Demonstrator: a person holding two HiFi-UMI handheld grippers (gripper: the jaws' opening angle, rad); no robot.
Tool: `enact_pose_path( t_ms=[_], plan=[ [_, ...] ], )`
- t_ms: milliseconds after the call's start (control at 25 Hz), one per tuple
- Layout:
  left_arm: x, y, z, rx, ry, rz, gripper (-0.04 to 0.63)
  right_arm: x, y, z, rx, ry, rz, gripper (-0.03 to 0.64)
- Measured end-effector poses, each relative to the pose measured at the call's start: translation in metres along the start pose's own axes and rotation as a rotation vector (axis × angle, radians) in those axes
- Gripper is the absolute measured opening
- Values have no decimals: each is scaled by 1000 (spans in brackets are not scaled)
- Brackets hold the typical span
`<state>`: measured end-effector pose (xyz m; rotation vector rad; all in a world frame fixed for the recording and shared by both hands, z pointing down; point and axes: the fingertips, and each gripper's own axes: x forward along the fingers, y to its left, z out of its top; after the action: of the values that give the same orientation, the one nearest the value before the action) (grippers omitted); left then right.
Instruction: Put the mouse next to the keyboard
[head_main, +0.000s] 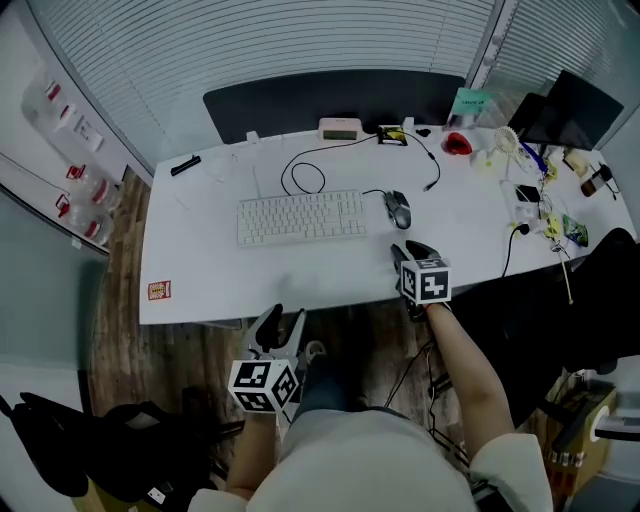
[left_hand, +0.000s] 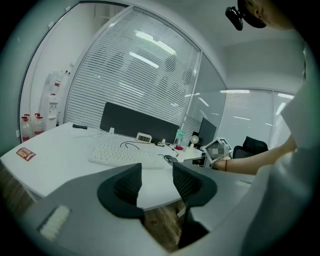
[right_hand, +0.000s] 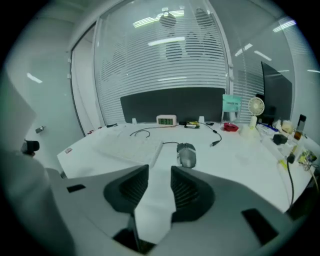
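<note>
Two grippers, both empty, frame a job that looks all but finished. The mouse lies flat on the white counter just off the keyboard's right end, close beside it but with a narrow strip of bare surface between, and its nose points the same way as the key rows.

The right gripper hovers nearer the person than the keyboard's right end, short of the mouse and not touching it. Its jaws stand partly apart with only bare counter showing in the gap. The left gripper hangs off the counter's near edge, on the person's side of the keyboard's middle and above the wooden floor. Its jaws are spread wide and hold nothing.

Judged from how things lie, the placing itself appears done: the mouse rests unsupported where the task wants it, and neither tool has a hold on anything. What may be left is small, perhaps a nudge if the mouse is meant to sit squarer to the keyboard. Otherwise it is only a matter of drawing both hands clear.
</note>
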<state>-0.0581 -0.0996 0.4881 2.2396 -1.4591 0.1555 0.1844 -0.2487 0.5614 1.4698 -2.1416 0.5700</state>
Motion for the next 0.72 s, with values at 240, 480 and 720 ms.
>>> enact_pose_path(
  t_ms=[240,480,720],
  plan=[
    [-34,-33,-21,23,-8,29,158,-68,44,-19,-19,-103,69,61],
    [-69,-67,-38,39,-26,47,109,-146,85,-33,-44,-218,130,26],
    [-101,-97,-55,43,-48,65,61,-217,117,-47,-90,-306,187,2]
  ],
)
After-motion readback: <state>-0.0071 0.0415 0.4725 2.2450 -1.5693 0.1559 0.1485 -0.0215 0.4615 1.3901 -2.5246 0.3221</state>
